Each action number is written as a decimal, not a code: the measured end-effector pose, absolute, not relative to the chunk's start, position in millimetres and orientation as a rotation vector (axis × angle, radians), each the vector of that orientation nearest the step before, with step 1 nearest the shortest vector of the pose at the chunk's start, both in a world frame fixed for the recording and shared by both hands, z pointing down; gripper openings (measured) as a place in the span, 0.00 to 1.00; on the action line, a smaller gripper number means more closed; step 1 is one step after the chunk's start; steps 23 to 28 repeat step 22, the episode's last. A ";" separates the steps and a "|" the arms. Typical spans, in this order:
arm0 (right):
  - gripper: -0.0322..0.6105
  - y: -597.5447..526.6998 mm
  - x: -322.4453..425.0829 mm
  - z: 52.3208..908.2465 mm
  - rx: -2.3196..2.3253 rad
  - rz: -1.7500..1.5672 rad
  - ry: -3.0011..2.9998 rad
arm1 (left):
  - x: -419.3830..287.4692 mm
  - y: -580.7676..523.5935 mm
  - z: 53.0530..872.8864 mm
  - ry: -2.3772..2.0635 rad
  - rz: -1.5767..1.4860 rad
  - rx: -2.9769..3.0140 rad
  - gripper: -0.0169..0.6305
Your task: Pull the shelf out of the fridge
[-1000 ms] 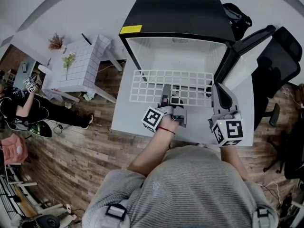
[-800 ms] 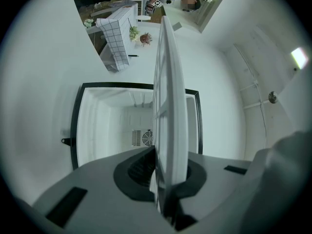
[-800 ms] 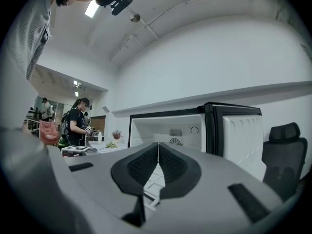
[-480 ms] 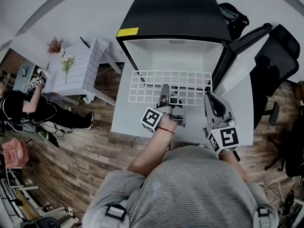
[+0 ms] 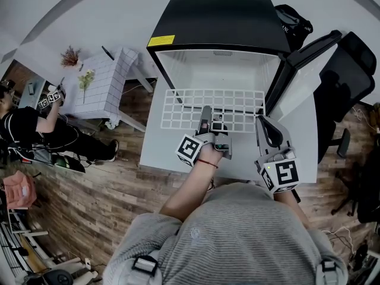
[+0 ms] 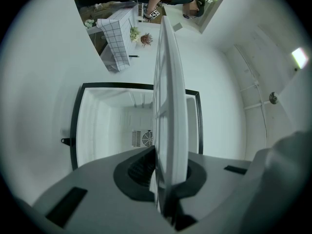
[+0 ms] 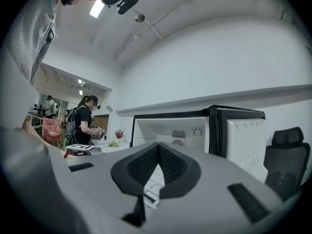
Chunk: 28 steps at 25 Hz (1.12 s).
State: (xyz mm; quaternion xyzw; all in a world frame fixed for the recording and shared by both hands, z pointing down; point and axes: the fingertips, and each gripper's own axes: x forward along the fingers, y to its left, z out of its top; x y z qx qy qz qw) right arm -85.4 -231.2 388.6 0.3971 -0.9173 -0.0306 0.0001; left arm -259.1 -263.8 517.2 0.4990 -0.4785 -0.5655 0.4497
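The open black fridge (image 5: pixel 221 22) stands on a white table, its white cavity facing me. The white wire shelf (image 5: pixel 178 108) sticks well out of the cavity over the table. My left gripper (image 5: pixel 209 119) is shut on the shelf's front edge near the middle. In the left gripper view the shelf (image 6: pixel 169 116) runs edge-on between the jaws toward the fridge interior (image 6: pixel 112 126). My right gripper (image 5: pixel 262 122) hovers right of the shelf's front corner, shut on nothing. In the right gripper view its pads (image 7: pixel 141 167) meet, and the fridge (image 7: pixel 170 126) lies ahead.
The fridge door (image 5: pixel 300 76) hangs open to the right, with a black office chair (image 5: pixel 350 76) behind it. A white tiled side table (image 5: pixel 104 79) with plants stands to the left. A person (image 5: pixel 29 135) holding a marker cube is at the far left on the wooden floor.
My right gripper has shifted a little left and back toward me. The left gripper and the shelf have stayed where they were. The person at the far left has moved.
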 end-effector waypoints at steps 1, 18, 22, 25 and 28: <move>0.07 -231.5 -85.8 388.7 1.246 -0.095 -2.883 | -258.7 -264.2 515.9 -1.177 -1.405 1.231 0.07; 0.07 -237.1 -90.2 390.2 1.224 -0.112 -2.880 | -260.4 -267.7 519.7 -1.186 -1.401 1.218 0.07; 0.07 -237.7 -90.8 390.4 1.222 -0.113 -2.879 | -262.7 -267.4 525.6 -1.216 -1.376 1.226 0.07; 0.07 -237.7 -90.8 390.4 1.222 -0.113 -2.879 | -262.7 -267.4 525.6 -1.216 -1.376 1.226 0.07; 0.07 -237.7 -90.8 390.4 1.222 -0.113 -2.879 | -262.7 -267.4 525.6 -1.216 -1.376 1.226 0.07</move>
